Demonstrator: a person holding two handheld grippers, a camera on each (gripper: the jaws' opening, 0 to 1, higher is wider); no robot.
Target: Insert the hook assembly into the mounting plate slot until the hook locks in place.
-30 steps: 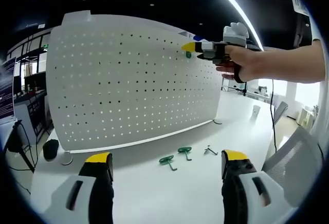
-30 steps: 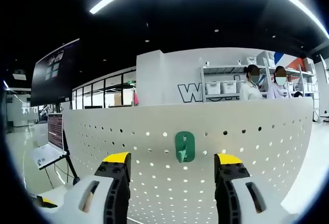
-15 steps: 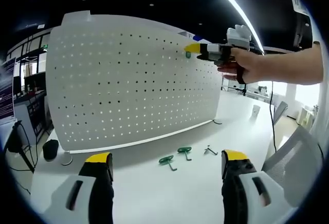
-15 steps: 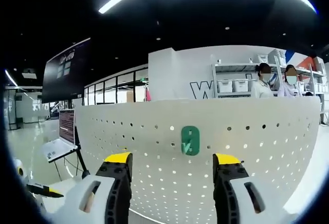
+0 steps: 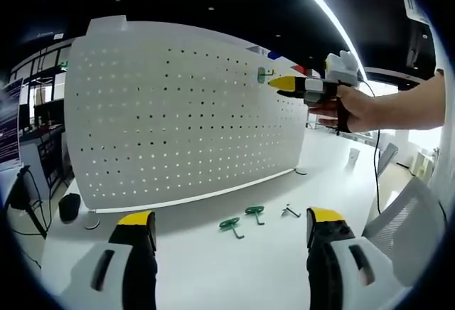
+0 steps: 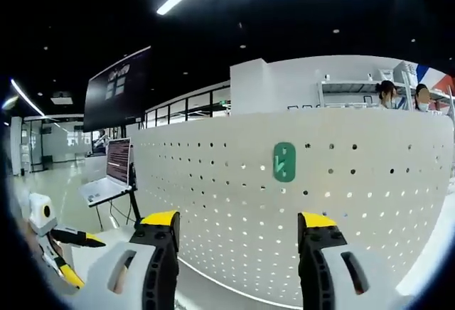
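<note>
Right gripper view: right gripper (image 6: 238,235) has backed off green hook (image 6: 284,162).

Left gripper (image 5: 231,228): jaws standing wide apart, gripping nothing, pointing forward, level. Right gripper (image 6: 238,228): jaws likewise spread, nothing between them. In left gripper view, right gripper (image 5: 279,83) hanging high to right, person's hand (image 5: 350,107) clasping its handle, bare forearm reaching in from right.

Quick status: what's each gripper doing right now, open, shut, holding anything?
Left gripper: open, holding nothing.
Right gripper: open, empty, facing the green hook on the pegboard.
</note>
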